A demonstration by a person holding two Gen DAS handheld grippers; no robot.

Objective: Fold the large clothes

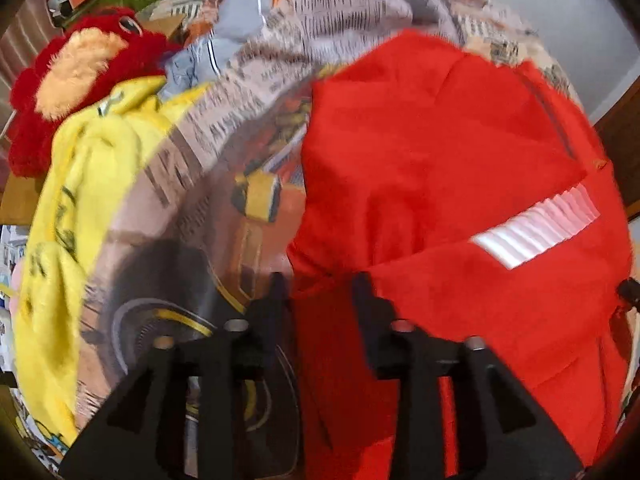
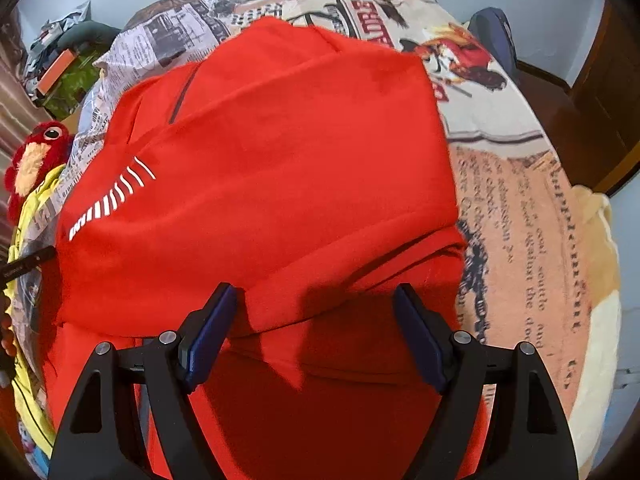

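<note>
Red garment lying part-folded on the newspaper-print bedspread. Right gripper, jaws wide apart, hovers over the garment's near folded edge; left gripper, also apart, straddles its left edge. Judged step: mid-fold; next, pinch an edge.

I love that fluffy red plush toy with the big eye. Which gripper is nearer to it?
Probably left. The left gripper sits at the red garment's toy-side edge; the right gripper is mid-garment, the red plush toy far left.

A home bedroom: a bed with a newspaper-print bedspread, a red plush toy, a wooden door.
</note>
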